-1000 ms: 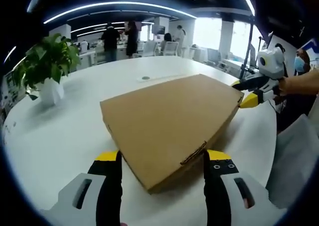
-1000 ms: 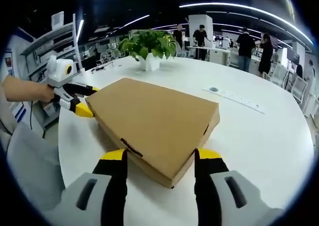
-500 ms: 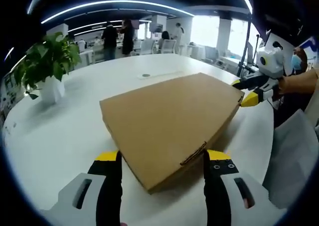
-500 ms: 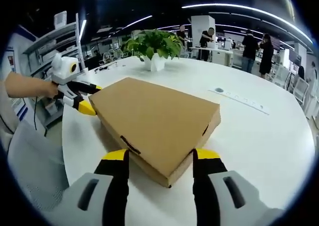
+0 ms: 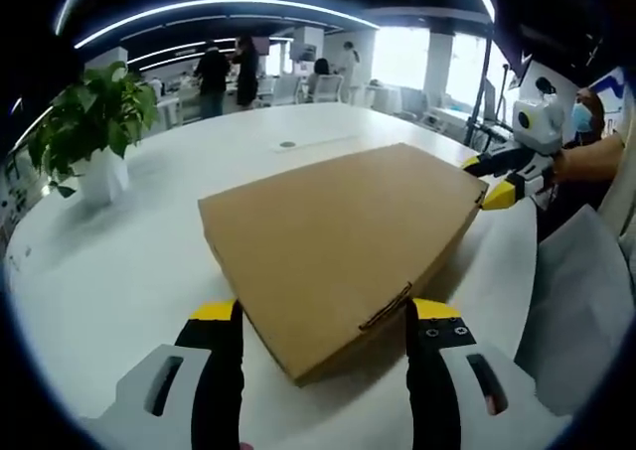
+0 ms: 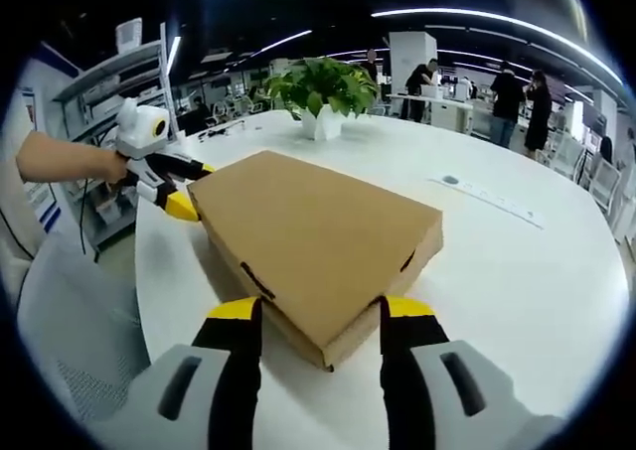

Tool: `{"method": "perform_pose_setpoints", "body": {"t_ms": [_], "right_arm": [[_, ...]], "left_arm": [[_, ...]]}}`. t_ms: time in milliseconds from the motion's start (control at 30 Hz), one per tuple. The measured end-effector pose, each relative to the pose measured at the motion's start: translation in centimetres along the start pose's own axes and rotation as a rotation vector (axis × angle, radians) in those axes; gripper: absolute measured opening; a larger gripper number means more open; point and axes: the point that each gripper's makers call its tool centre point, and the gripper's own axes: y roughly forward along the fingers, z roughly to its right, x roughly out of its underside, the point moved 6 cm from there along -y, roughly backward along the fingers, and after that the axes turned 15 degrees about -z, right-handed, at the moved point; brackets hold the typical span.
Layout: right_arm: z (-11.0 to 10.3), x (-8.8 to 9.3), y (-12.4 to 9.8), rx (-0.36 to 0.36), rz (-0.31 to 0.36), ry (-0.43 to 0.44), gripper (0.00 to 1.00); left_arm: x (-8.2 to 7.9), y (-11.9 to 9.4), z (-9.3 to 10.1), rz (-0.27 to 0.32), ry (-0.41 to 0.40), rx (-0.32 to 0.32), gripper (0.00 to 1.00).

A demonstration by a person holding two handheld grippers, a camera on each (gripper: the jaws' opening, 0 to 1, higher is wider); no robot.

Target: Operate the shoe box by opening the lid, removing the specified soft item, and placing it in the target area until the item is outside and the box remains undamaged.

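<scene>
1. Two yellow-tipped jaws of your left gripper (image 5: pixel 323 316) rise from the bottom of the left gripper view, spread wide on either side of the near corner of the shoe box (image 5: pixel 343 236). They stand beside the corner's two faces, and you cannot tell whether they touch the cardboard; they are not closed on it.
2. Left gripper view, continued: the brown cardboard box lies flat on the white table (image 5: pixel 119 271) with its lid down. A closing tab sits in the front edge near your right-hand jaw. At the box's far right corner, your right gripper (image 5: pixel 494 182) comes in from the right, its yellow tips at that corner. A potted plant (image 5: pixel 89 127) stands well apart on the table to the left, and people stand in the office behind.
3. Right gripper view: your right gripper (image 6: pixel 310 316) likewise holds its jaws wide apart, one on each side of the box's nearest corner (image 6: pixel 318 241); contact cannot be judged, and nothing is clamped.
4. Right gripper view, continued: the lid remains shut, with dark tab slots along the near edges. Your left gripper (image 6: pixel 181 194) reaches the box's far left corner from the left, held by your hand (image 6: pixel 111 164). The potted plant (image 6: pixel 323 92) stands beyond the box.
</scene>
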Motion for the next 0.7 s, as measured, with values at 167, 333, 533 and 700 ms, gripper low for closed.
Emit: {"method": "perform_pose_setpoints", "body": {"t_ms": [167, 333, 533, 700], "right_arm": [[-0.9, 0.1, 0.0, -0.008, 0.003, -0.004, 0.42], [-1.5, 0.2, 0.1, -0.013, 0.005, -0.01, 0.42], [-2.1, 0.3, 0.0, -0.019, 0.012, -0.007, 0.41], [-2.6, 0.5, 0.1, -0.019, 0.022, -0.007, 0.41]], "left_arm": [[0.6, -0.5, 0.0, -0.003, 0.003, 0.003, 0.67], [1.0, -1.0, 0.0, -0.008, 0.004, 0.005, 0.67], [1.4, -1.6, 0.5, -0.011, 0.006, 0.006, 0.67], [1.7, -2.0, 0.7, -0.01, 0.009, 0.008, 0.67]]}}
